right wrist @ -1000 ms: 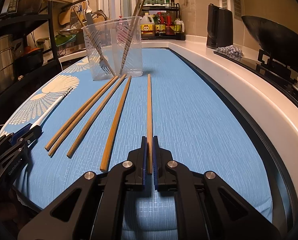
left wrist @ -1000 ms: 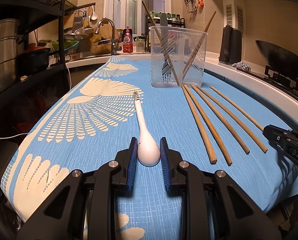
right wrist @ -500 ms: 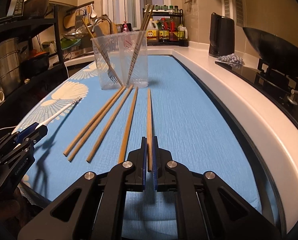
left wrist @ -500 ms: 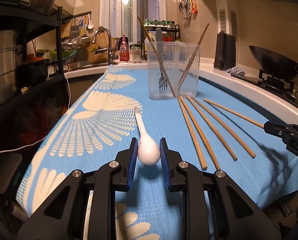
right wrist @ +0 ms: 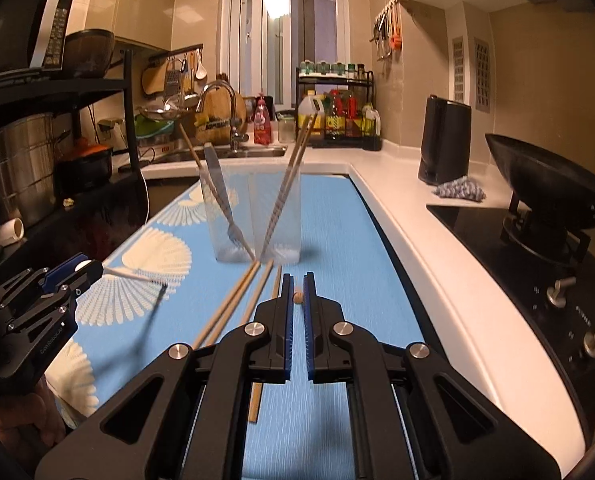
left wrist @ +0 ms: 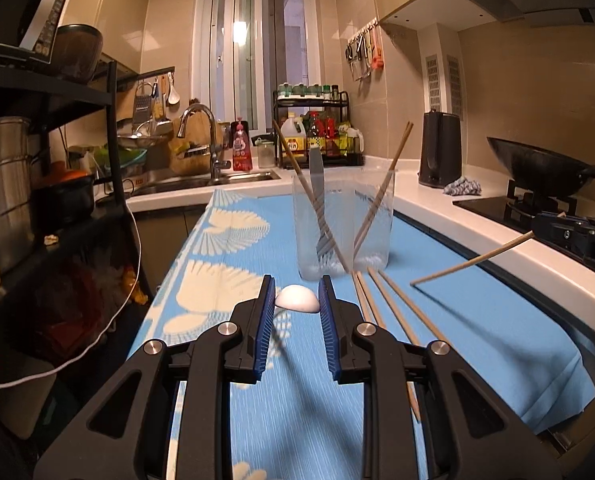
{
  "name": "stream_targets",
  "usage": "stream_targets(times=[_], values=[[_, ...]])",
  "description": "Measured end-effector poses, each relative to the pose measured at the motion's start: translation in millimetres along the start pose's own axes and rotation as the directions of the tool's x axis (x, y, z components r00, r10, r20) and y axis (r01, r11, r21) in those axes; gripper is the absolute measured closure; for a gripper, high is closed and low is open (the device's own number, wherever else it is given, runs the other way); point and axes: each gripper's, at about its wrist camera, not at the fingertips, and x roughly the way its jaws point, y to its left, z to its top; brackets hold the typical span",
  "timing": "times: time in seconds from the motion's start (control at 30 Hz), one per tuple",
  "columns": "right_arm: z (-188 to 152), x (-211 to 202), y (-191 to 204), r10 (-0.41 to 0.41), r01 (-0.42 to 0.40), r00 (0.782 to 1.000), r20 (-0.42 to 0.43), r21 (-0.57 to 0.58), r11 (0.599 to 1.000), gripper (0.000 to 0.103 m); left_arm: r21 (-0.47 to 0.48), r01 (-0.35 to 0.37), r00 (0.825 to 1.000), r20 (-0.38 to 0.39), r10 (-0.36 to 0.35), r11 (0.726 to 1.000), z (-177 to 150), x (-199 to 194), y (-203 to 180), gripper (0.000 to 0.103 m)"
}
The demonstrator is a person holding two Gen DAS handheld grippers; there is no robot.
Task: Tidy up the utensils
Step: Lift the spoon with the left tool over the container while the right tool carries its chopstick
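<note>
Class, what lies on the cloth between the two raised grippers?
Three loose chopsticks lie on the blue cloth between the left gripper and right gripper; the right wrist view shows it.

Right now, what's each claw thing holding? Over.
Left gripper shut on white spoon, lifted. Right gripper shut on one chopstick, raised. Clear cup ahead, nothing blocking; three chopsticks on the cloth.

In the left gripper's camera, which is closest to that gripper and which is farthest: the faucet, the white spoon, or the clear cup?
1. White spoon: held right between the left gripper fingers.
2. Clear cup: straight ahead on the blue cloth, a bit right, with chopsticks and a fork in it.
3. Faucet: far back on the left, over the sink.
</note>
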Motion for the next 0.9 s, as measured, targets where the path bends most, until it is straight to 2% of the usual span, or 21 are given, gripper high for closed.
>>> stream_targets(times=[0.37,0.63,0.9], values=[[59,8,-1,0.045,-0.045,0.998,0.043,0.012,0.999,0.098,-0.029,0.031,0.999,0.016,-0.03,0.999,50,15,13,0.081],[86,11,3,0.068,-0.068,0.997,0.041,-0.012,0.998,0.098,-0.104,0.086,0.995,-0.046,-0.091,0.991,78,25,27,0.081],[100,14,4,0.082,-0.081,0.996,0.039,-0.027,0.996,0.098,-0.161,0.12,0.985,-0.103,-0.137,0.98,85,37,34,0.082]])
